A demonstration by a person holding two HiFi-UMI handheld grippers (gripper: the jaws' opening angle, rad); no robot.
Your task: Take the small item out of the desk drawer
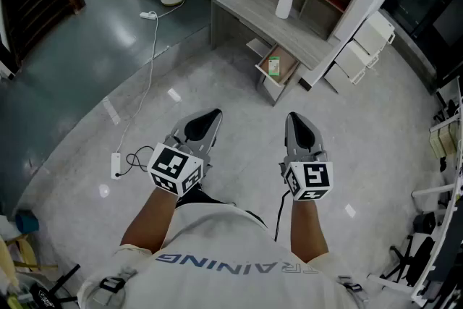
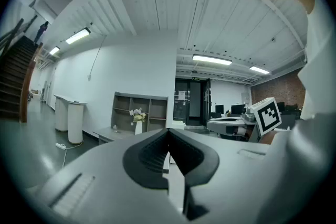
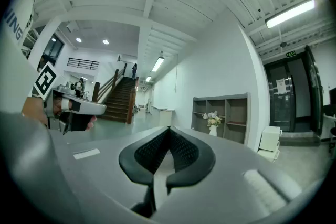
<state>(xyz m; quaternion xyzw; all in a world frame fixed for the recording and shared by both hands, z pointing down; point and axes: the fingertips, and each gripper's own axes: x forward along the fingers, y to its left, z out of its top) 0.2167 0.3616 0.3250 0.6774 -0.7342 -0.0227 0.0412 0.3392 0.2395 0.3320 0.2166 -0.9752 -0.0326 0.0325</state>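
Both level: left gripper [image 1: 211, 116], right gripper [image 1: 295, 118]

Ahead of both jaws, bare floor [image 1: 239, 101] runs to the desk [image 1: 253, 11]; its open drawer [image 1: 288, 63] juts out toward them.

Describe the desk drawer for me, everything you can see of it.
The drawer is pulled open from under the top of the grey desk and juts out over the floor. Its inside looks brownish, like wood, and it has a grey front panel. A small green-and-white item lies on its bottom. Nothing else touches it; the left gripper and right gripper are well short of it.
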